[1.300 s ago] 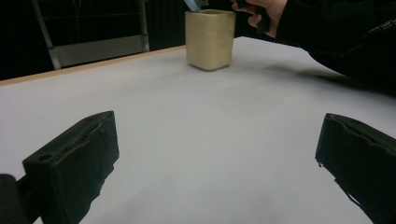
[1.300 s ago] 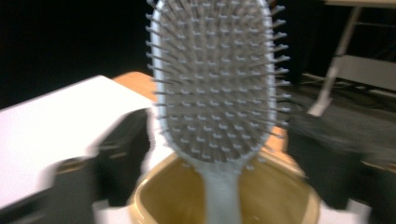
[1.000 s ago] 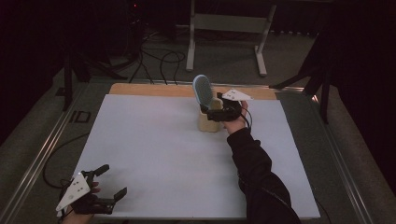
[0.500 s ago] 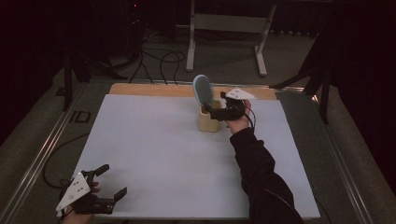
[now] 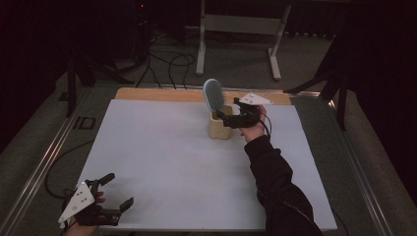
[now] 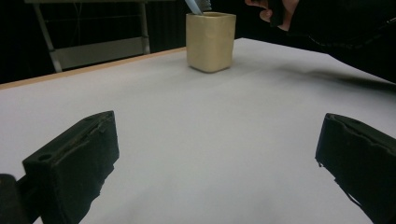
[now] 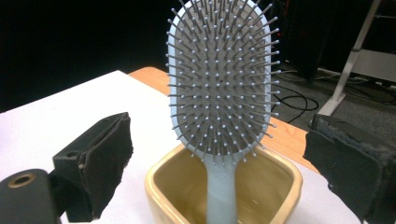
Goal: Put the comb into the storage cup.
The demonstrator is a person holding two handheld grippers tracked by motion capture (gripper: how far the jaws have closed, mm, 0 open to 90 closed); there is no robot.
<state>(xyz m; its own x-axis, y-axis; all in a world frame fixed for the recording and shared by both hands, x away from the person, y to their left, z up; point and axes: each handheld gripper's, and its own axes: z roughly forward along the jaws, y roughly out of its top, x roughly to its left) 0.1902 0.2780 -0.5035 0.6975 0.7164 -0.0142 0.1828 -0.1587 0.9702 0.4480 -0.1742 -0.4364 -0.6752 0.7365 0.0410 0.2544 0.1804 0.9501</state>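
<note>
Drawing back a little toward the table's right edge over the past second, the right gripper [image 5: 231,118] now sits just beside the cup [image 5: 220,125], its jaws spread wide with nothing between them. A pale blue hairbrush [image 5: 213,95] stands handle-down in that yellowish cup near the middle of the table's far edge, its bristled head leaning above the rim. In the right gripper view the brush [image 7: 219,79] rises directly ahead between the two open jaws, bristles facing the camera, its handle dropping into the cup [image 7: 224,196]. The brush looks light and rigid, likely smooth plastic that could slip; the narrow neck just under the head, clear of the bristles, seems the best place to pinch it. The cup looks glazed and could tip if the handle is levered sideways. At the table's near left corner the left gripper [image 5: 105,196] rests unchanged, jaws parted and empty, well apart from the cup [image 6: 210,41] across the white table [image 5: 162,162].
</note>
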